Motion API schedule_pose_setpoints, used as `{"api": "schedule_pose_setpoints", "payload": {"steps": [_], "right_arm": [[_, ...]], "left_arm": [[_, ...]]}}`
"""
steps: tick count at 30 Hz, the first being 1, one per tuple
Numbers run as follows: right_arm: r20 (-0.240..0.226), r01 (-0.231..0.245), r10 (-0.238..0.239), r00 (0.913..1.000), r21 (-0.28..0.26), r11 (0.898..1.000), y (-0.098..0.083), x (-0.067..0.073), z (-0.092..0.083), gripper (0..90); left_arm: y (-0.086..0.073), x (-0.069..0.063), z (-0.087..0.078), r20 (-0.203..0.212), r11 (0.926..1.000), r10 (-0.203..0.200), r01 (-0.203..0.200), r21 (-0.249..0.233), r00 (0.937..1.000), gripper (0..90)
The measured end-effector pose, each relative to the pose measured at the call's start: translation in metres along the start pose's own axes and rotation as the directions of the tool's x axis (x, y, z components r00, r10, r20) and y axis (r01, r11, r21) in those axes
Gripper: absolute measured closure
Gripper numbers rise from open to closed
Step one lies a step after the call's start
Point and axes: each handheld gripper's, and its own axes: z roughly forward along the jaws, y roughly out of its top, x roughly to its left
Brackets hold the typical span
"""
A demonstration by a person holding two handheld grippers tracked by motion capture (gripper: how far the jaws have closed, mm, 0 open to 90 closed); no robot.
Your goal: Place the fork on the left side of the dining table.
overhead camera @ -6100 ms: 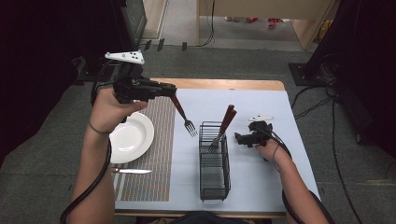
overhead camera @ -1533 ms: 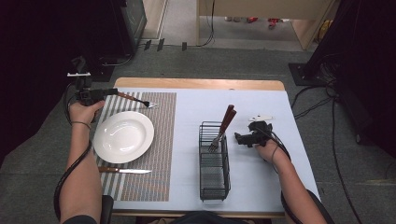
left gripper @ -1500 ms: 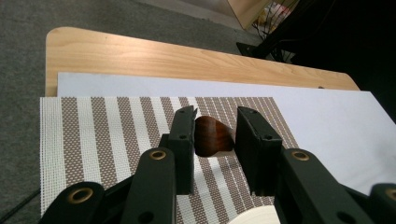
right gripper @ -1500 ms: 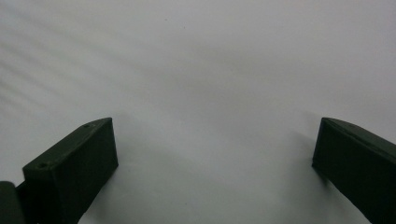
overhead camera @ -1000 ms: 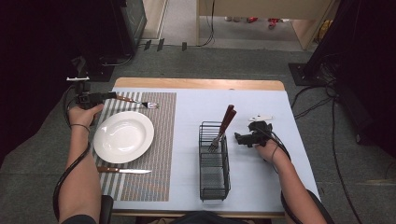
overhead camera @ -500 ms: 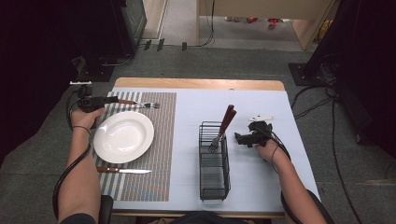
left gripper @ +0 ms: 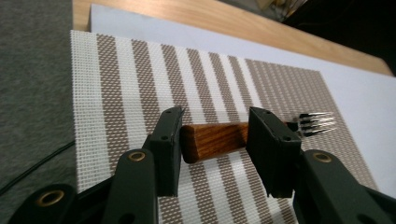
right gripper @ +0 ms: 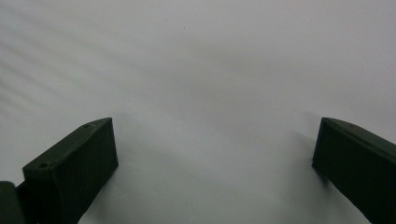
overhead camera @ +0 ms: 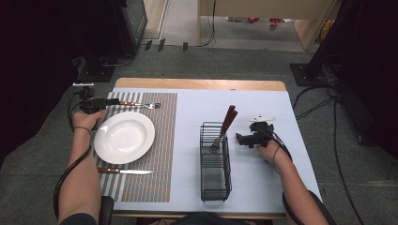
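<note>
A fork [overhead camera: 141, 105] with a brown wooden handle [left gripper: 215, 140] lies flat on the striped placemat [overhead camera: 164, 154], beyond the white plate [overhead camera: 124, 137]. My left gripper [overhead camera: 112, 101] sits at the handle's end. Its jaws have just been opening; the handle lies between them with a gap beside it, so the left gripper [left gripper: 215, 135] is open. The tines [left gripper: 317, 122] point away from it. My right gripper [overhead camera: 239, 138] rests on the pale blue table cover, right of the wire basket [overhead camera: 215, 161]. In its own view the right gripper [right gripper: 215, 154] stands wide open with nothing between the jaws.
A wood-handled knife [overhead camera: 124, 171] lies on the placemat in front of the plate. Two more brown-handled utensils [overhead camera: 225, 126] lean in the basket's far end. The table's wooden far edge [overhead camera: 202, 84] and a grey carpet floor lie beyond.
The left gripper carried the fork from above the table's middle to the placemat's far edge and lowered it flat there. The right hand has not moved.
</note>
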Motion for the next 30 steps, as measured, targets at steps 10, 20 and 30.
{"api": "schedule_pose_setpoints", "payload": {"steps": [10, 20, 30], "right_arm": [[0.000, 0.000, 0.000, 1.0000, 0.000, 1.000, 0.000, 0.000, 0.000, 0.0], [-0.001, -0.001, 0.001, 1.0000, 0.000, 1.000, 0.000, 0.000, 0.000, 0.0], [0.000, 0.000, 0.000, 1.0000, 0.000, 1.000, 0.000, 0.000, 0.000, 0.0]], "left_arm": [[0.003, 0.002, 0.007, -0.022, 0.9989, 0.014, -0.013, 0.044, 0.9996, 55.5], [0.005, 0.003, 0.013, -0.046, 0.9968, 0.017, -0.014, 0.079, 0.9988, 54.0], [0.006, 0.004, 0.011, -0.068, 0.9974, 0.020, -0.015, 0.070, 0.9975, 51.1]]}}
